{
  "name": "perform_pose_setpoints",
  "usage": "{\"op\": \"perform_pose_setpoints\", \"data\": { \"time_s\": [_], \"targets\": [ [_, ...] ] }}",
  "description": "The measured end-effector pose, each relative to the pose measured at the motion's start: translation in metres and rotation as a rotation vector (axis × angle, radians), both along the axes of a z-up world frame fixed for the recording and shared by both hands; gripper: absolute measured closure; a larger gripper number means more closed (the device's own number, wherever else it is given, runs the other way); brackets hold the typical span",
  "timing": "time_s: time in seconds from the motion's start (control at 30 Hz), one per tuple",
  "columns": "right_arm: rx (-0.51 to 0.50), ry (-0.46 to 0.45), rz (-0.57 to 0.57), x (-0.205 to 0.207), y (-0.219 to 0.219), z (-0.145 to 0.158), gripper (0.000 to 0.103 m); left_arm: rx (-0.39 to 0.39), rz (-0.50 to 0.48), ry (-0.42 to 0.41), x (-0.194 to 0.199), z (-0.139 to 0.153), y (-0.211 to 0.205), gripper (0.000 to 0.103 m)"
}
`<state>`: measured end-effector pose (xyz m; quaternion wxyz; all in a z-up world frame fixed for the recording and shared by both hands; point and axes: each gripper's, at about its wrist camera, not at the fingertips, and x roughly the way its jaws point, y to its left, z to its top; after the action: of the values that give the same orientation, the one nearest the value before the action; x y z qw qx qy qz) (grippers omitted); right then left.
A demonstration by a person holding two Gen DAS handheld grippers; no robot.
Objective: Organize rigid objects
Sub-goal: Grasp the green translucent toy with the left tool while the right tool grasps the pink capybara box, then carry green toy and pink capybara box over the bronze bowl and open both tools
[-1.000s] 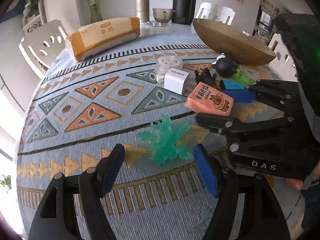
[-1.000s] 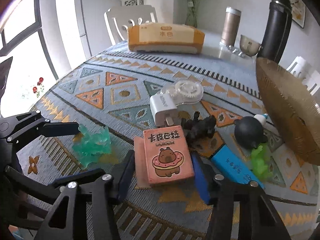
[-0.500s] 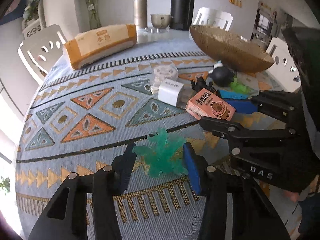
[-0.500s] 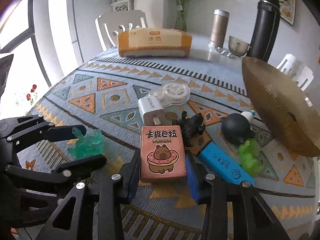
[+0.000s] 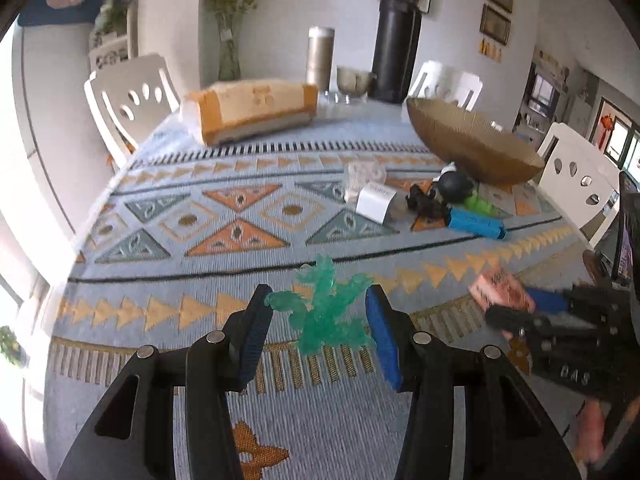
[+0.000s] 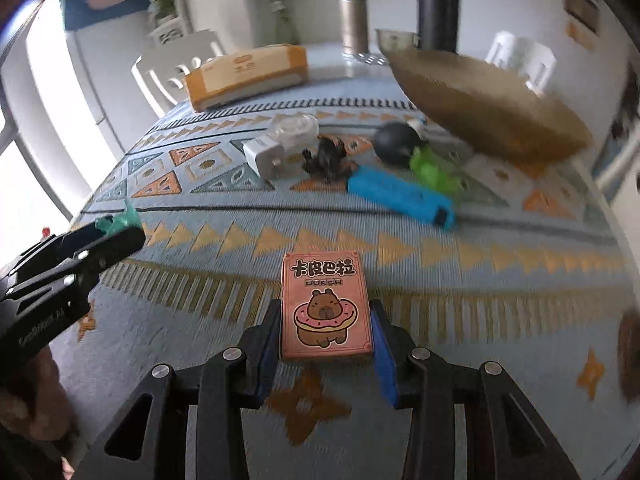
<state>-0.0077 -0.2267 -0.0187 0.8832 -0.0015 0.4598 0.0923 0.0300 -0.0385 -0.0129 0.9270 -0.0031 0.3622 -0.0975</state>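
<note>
My left gripper [image 5: 318, 320] is shut on a translucent green toy figure [image 5: 326, 312] and holds it above the patterned tablecloth. My right gripper [image 6: 326, 334] is shut on a pink card box [image 6: 325, 307] with a capybara picture, lifted near the table's front edge. That box also shows in the left wrist view [image 5: 500, 292] at the right. A gold woven bowl [image 5: 472, 144] stands at the back right. In front of it lie a white charger [image 5: 374, 202], a clear round reel [image 5: 366, 172], a black figure [image 5: 426, 202], a black ball toy [image 5: 456, 184], a light green toy [image 5: 478, 204] and a blue bar [image 5: 476, 224].
An orange tissue pack [image 5: 256, 110], a steel canister [image 5: 320, 58], a metal cup [image 5: 354, 80] and a tall black flask [image 5: 396, 42] stand at the far side. White chairs [image 5: 128, 100] ring the table. The left gripper shows at the left of the right wrist view [image 6: 80, 252].
Both grippers closed on their objects and lifted them back toward the table's front. The pink box left the cluster; the green figure rose off the cloth.
</note>
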Motion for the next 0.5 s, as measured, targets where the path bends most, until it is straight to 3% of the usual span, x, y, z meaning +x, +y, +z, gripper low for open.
{"op": "perform_pose_setpoints", "data": {
  "time_s": [0.2, 0.3, 0.37, 0.5],
  "targets": [
    [-0.007, -0.007, -0.025, -0.014, 0.013, 0.0, 0.062, 0.028, -0.011, -0.004, -0.002, -0.001, -0.004, 0.058],
    [-0.052, -0.025, -0.017, -0.018, 0.023, -0.002, 0.054, 0.0, 0.003, 0.009, 0.0, -0.001, 0.003, 0.058],
    [-0.071, -0.028, -0.008, -0.02, 0.027, -0.003, 0.04, -0.015, 0.009, 0.018, 0.001, -0.002, 0.005, 0.058],
    [-0.072, -0.019, -0.026, -0.015, 0.023, -0.004, 0.038, -0.017, 0.008, 0.022, 0.002, -0.003, 0.005, 0.058]
  ]
}}
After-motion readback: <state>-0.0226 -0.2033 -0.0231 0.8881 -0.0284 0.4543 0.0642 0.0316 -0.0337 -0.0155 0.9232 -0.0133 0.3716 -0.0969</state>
